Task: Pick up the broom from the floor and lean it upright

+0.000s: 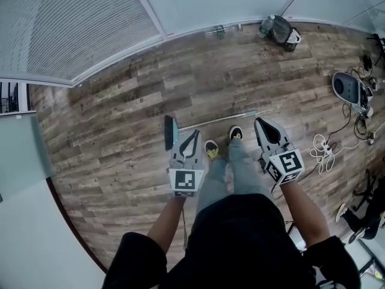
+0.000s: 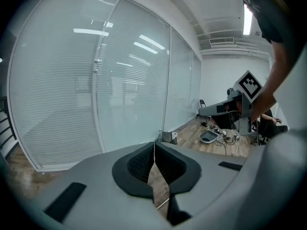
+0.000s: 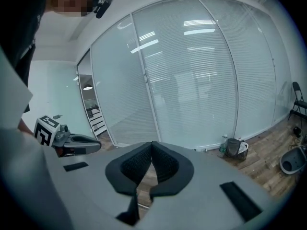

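The broom lies on the wooden floor just ahead of the person's shoes. Its teal head is at the left, and its thin pale handle runs off to the right. My left gripper hovers beside the broom head, shut and empty. My right gripper hovers near the handle's far end, also shut with nothing in it. In the left gripper view the jaws meet, and a sliver of handle shows below them. In the right gripper view the jaws are likewise together.
A glass wall with blinds runs along the far side. A dark bin stands against it at the right. A grey device and loose white cables lie on the floor to the right.
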